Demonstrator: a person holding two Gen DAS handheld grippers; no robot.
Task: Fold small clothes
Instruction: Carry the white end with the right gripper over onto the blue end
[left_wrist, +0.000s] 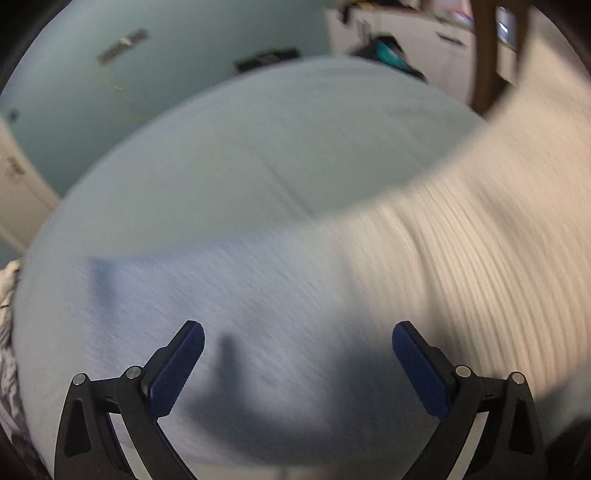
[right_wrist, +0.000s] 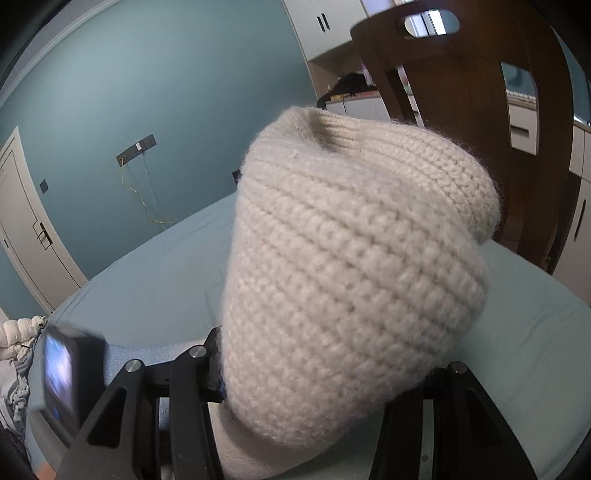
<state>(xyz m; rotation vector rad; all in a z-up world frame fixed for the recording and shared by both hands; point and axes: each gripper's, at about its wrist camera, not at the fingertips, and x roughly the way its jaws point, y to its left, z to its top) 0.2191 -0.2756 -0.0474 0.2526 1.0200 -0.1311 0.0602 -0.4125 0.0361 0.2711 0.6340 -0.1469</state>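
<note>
No legible txt or labels.

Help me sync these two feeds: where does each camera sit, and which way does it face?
Left wrist: on the left tool, open, looking down at the light blue sheet, blurred.
Right wrist: on the right tool, looking across the bed; the cream knit hat fills its fingers.
Shared: the hat, sheet, wooden chair.

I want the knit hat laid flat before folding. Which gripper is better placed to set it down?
Right. The right gripper is apparently already shut on the cream knit hat, holding it above the blue sheet. The left gripper is open and empty over the sheet, the hat only beside it.
</note>
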